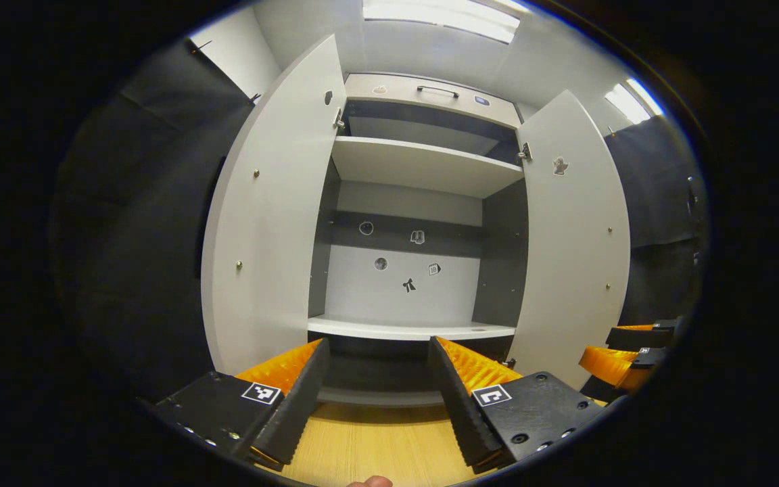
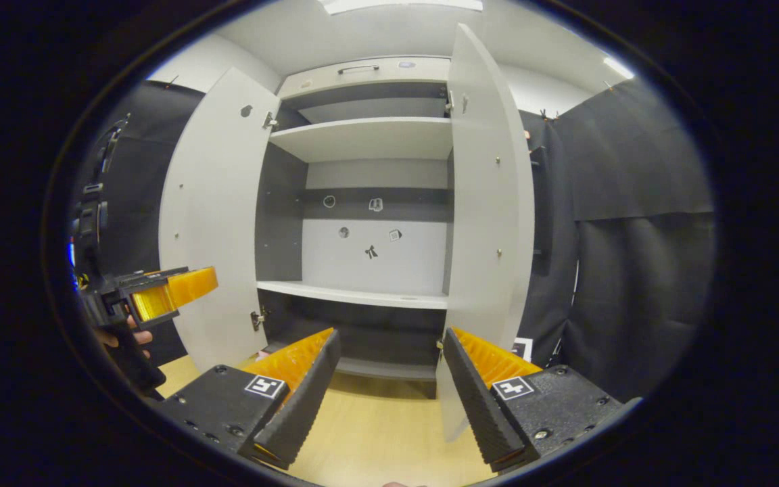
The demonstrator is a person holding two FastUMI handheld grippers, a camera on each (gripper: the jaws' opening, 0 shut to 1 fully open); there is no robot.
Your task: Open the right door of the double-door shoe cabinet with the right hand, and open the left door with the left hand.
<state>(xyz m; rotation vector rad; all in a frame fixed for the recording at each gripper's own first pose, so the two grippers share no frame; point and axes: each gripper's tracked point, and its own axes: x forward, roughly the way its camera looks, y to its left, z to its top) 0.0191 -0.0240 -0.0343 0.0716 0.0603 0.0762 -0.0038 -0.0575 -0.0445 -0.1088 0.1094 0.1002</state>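
A tall pale-grey double-door shoe cabinet (image 1: pixel 416 203) stands ahead with both doors swung open. Its left door (image 1: pixel 268 203) stands out from the cabinet's left edge, its right door (image 1: pixel 575 237) from the right edge. Inside the cabinet are two white shelves (image 1: pixel 423 162), one high and one low, and five small stickers (image 1: pixel 408 285) on the back wall. Above the opening sits one drawer front with a dark handle (image 1: pixel 437 90). In front of the cabinet, the left claw (image 1: pixel 379 396) and the right claw (image 2: pixel 389 389), each with two black-and-orange fingers, are spread wide and hold nothing. Pale wooden floor (image 1: pixel 376 439) lies below the cabinet.
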